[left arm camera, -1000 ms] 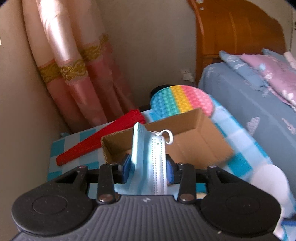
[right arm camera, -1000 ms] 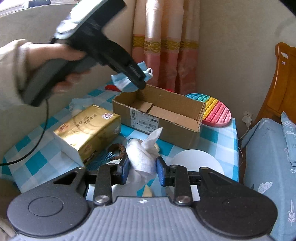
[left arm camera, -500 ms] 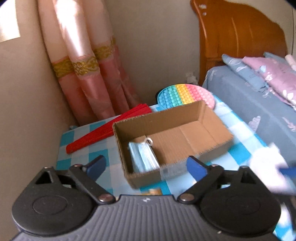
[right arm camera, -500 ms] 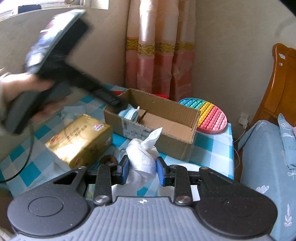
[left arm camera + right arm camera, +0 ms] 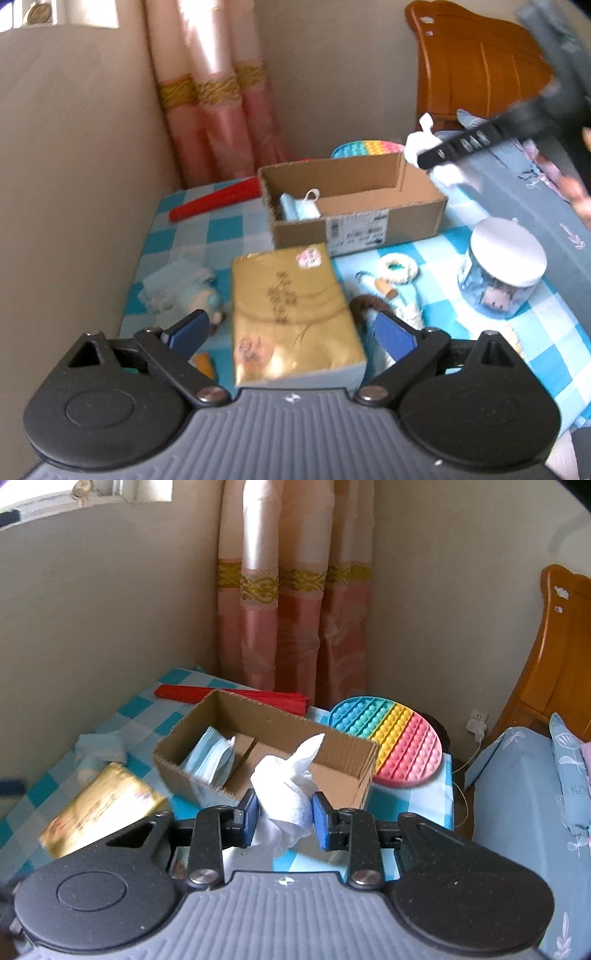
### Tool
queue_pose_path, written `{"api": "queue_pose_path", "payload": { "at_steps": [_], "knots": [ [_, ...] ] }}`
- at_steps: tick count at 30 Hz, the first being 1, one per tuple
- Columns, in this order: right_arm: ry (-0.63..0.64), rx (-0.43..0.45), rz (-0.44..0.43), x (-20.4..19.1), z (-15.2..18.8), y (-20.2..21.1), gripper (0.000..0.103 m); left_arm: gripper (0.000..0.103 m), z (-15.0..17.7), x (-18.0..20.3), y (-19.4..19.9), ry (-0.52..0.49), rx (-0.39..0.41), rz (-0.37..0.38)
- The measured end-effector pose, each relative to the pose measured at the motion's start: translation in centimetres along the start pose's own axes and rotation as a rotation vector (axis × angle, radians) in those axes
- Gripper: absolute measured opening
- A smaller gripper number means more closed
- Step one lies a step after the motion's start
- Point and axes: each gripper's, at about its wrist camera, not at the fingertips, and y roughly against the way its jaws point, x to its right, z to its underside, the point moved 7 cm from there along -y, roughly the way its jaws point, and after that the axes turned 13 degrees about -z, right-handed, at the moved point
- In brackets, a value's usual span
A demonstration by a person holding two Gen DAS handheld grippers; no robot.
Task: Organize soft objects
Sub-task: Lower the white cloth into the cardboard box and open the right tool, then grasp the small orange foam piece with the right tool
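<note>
White cloth (image 5: pixel 284 797) sits pinched in the right gripper (image 5: pixel 283 818) just short of the cardboard box (image 5: pixel 343 751) holding a blue mask (image 5: pixel 212 758), while the left gripper (image 5: pixel 291 334) hangs wide and empty; next, carry the cloth over the rim and release.

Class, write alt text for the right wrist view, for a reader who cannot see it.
The right tool grips a crumpled white cloth above the near edge of an open cardboard box that already holds blue face masks. The box sits on a blue checked tablecloth, with a rainbow pop-it mat behind it and a gold tissue pack to its left.
</note>
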Motion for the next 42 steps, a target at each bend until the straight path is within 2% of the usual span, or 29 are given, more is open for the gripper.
{"api": "queue_pose_path", "payload": {
  "at_steps": [8,10,12,14,15,18,24,26,33,38,42],
  "knots": [
    [0.01,-0.074,0.024,1.1,-2.2,-5.1,0.036,0.096,1.7,-1.7,-0.5,0.045,-0.037,-0.034],
    [0.007,-0.087,0.035,1.5,-2.5,-5.9,0.039,0.096,2.0,-2.1,-0.8,0.057,-0.047,-0.034],
    [-0.01,-0.095,0.056,1.9,-2.8,-6.5,0.072,0.096,2.3,-2.4,-0.9,0.07,-0.056,-0.036],
    [-0.016,-0.07,0.062,1.8,-3.1,-6.3,0.09,0.096,2.5,-2.8,-1.0,0.076,-0.059,-0.037],
    [-0.023,-0.053,0.048,1.6,-3.1,-5.9,0.095,0.096,2.6,-3.0,-1.1,0.079,-0.06,-0.038],
    [-0.029,-0.035,0.033,0.4,-2.9,-4.7,0.101,0.096,3.0,-3.5,-1.1,0.088,-0.06,-0.04],
    [0.032,-0.018,0.03,-3.5,-1.0,-1.8,0.103,0.097,4.0,-4.6,-0.5,0.122,-0.038,-0.037],
    [0.042,-0.007,0.027,-4.7,-0.1,-1.0,0.103,0.102,4.6,-4.9,-0.4,0.135,-0.033,-0.03],
    [0.046,0.039,0.041,-8.2,4.1,1.4,0.103,0.102,6.5,-6.1,-0.6,0.154,-0.038,-0.05],
    [0.023,0.024,-0.019,-10.2,6.7,1.7,0.103,0.102,7.8,-7.2,-1.4,0.199,-0.072,-0.068],
    [0.074,0.011,-0.082,-12.0,6.7,1.3,0.103,0.102,9.0,-7.4,-1.8,0.207,-0.104,-0.071]
  ]
}}
